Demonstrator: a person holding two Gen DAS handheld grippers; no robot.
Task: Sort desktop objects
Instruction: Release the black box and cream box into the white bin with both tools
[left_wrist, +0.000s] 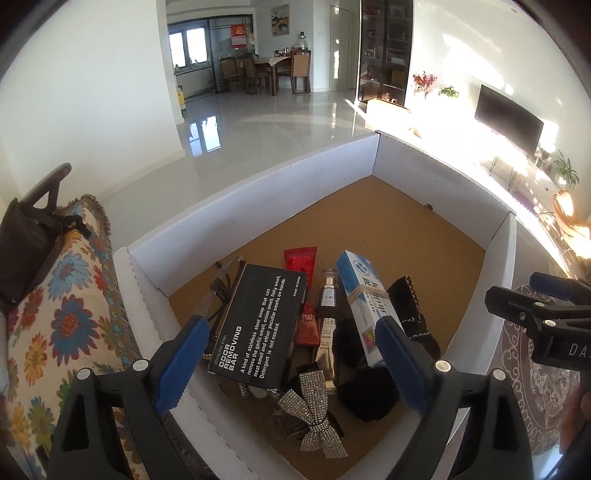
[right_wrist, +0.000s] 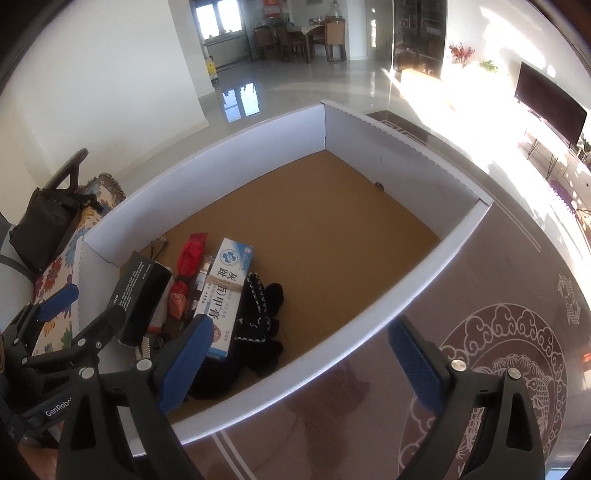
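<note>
A white cardboard box with a brown floor holds a heap of small things in its near left corner. On the heap lie a black "Odor Removing Bar" carton, a blue-and-white medicine carton, a red packet, a small bottle, a black stitched pouch and a rhinestone bow. My left gripper hangs open above this heap, holding nothing. My right gripper is open too, over the box's near right wall, with the medicine carton and pouch just left of it.
The box stands on a dark glossy table with a white fish-and-cloud pattern. Left of the box are a flowered throw and a black bag. The far half of the box floor is bare.
</note>
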